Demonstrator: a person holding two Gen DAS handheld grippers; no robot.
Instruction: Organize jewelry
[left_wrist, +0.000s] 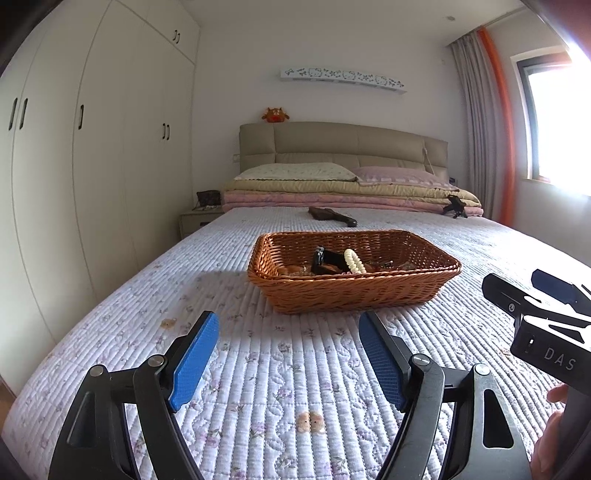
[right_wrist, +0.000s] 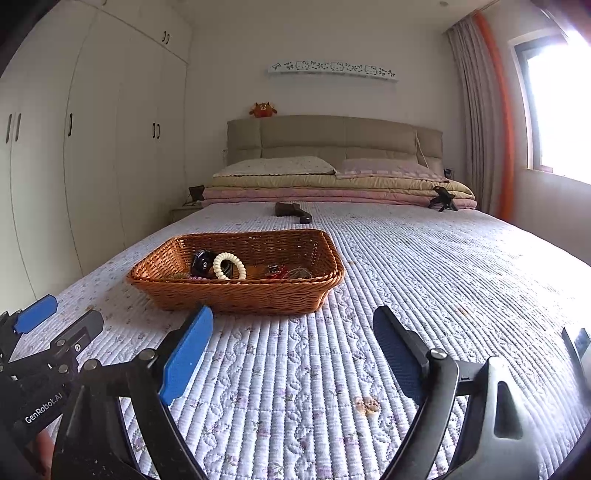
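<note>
A brown wicker basket (left_wrist: 354, 293) (right_wrist: 236, 295) rests on the quilted bedspread ahead of both grippers. Inside it lie a cream spiral bracelet (left_wrist: 354, 261) (right_wrist: 229, 266), a black watch-like piece (left_wrist: 325, 260) (right_wrist: 201, 261), a small red item (right_wrist: 277, 272) and some beads. My left gripper (left_wrist: 288, 321) stands open just short of the basket's near wall, with nothing between its blue pads. My right gripper (right_wrist: 292, 314) is open too, nothing in it, with the basket ahead to its left. Each gripper shows at the other view's edge: the right gripper (left_wrist: 521, 286), the left gripper (right_wrist: 62, 319).
A dark flat object (left_wrist: 332, 216) (right_wrist: 291, 211) lies on the bed beyond the basket. Folded quilts (left_wrist: 347, 195) and pillows are stacked at the headboard, with a small black tripod (left_wrist: 456, 206) at their right end. White wardrobes (left_wrist: 92, 166) line the left; a window is on the right.
</note>
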